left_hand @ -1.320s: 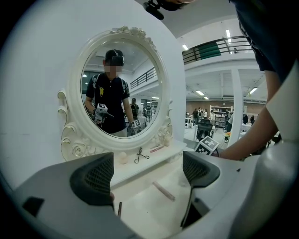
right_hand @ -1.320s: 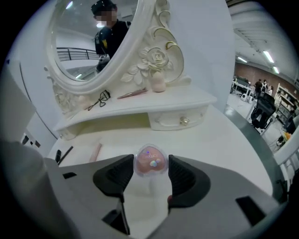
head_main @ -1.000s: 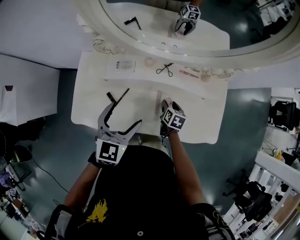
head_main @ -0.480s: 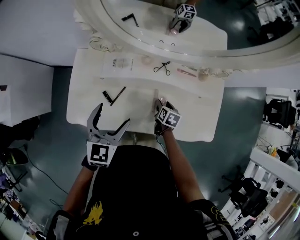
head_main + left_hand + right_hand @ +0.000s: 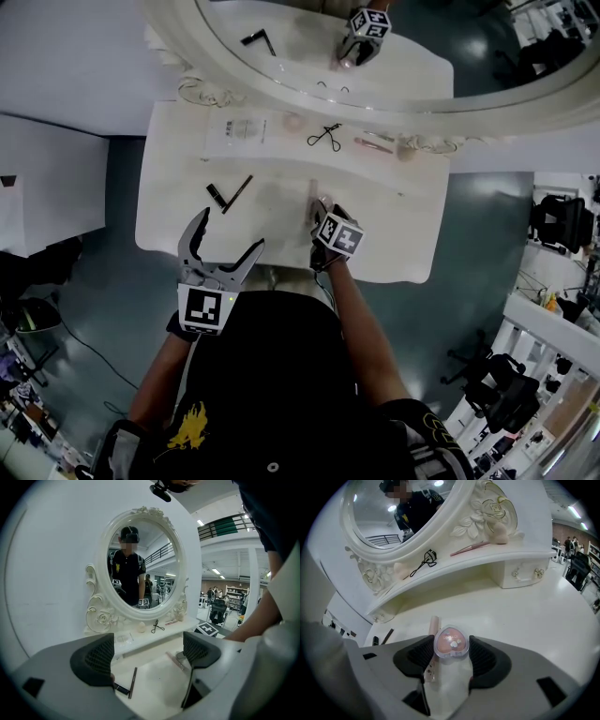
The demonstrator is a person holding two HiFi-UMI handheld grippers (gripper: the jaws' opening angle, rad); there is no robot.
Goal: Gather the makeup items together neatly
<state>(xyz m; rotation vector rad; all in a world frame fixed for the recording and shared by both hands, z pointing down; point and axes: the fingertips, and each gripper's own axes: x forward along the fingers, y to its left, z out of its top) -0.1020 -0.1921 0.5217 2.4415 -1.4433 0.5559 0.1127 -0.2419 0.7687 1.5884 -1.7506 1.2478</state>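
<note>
My right gripper [image 5: 451,654] is shut on a pink heart-shaped compact [image 5: 451,642] and holds it just above the white dressing table [image 5: 394,225]; in the head view the right gripper [image 5: 324,206] is at the table's middle front. A pale pink tube [image 5: 435,623] lies under its jaws. My left gripper [image 5: 228,232] stands open and empty over the table's front left; in the left gripper view [image 5: 147,656] nothing is between its pads. Ahead of it lie a black tube [image 5: 215,196] and a thin black pencil [image 5: 237,193].
The raised shelf [image 5: 281,150] under the oval mirror [image 5: 375,56] carries a clear packet [image 5: 242,128], a small round sponge [image 5: 293,122], an eyelash curler [image 5: 325,137], a pink brush [image 5: 373,144] and a beige sponge [image 5: 409,150]. A white wall stands behind the table.
The left gripper has drawn back a little toward the table's front left. The right gripper keeps the compact in the same spot. The head view has shifted slightly.
</note>
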